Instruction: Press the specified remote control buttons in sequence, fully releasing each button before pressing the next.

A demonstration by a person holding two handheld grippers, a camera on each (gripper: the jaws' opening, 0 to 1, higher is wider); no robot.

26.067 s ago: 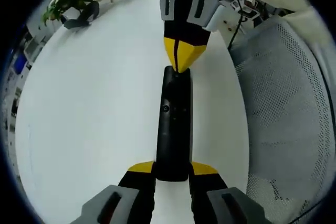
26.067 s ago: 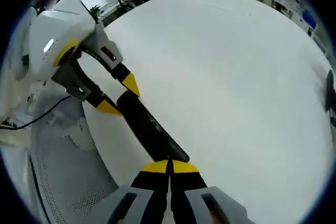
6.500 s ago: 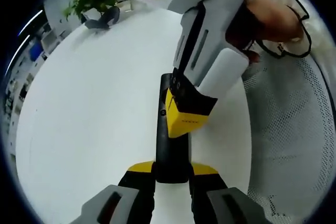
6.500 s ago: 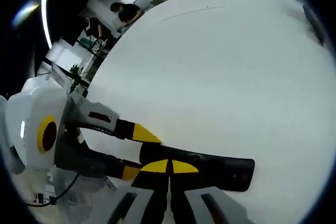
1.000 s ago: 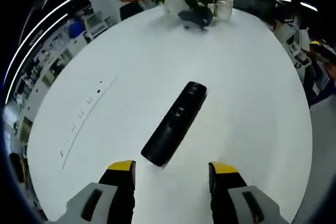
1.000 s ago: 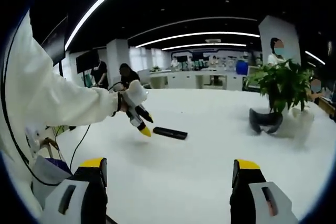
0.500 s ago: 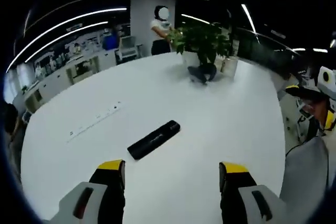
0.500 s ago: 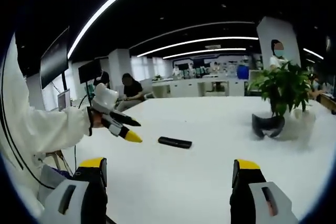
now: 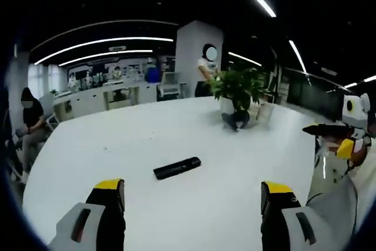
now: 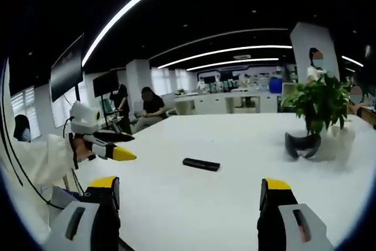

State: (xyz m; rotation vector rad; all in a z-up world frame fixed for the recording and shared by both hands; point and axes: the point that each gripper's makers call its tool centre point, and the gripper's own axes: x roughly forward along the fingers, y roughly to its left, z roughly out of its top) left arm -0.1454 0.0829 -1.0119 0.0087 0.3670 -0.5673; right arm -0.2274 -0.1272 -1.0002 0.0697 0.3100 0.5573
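left gripper view: the long black plastic remote control [image 9: 177, 168] lies flat and alone on the broad white round table [image 9: 235, 163], well ahead of the left gripper [image 9: 194, 195], whose yellow-tipped jaws stand wide apart and empty. right gripper view: the right gripper [image 10: 187, 191] gapes wide too, holding nothing.

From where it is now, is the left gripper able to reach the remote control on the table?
Probably yes. The left gripper is open and pulled back, the remote control lies flat on the white table ahead of its jaws, and nothing stands between them. The plant is farther back.
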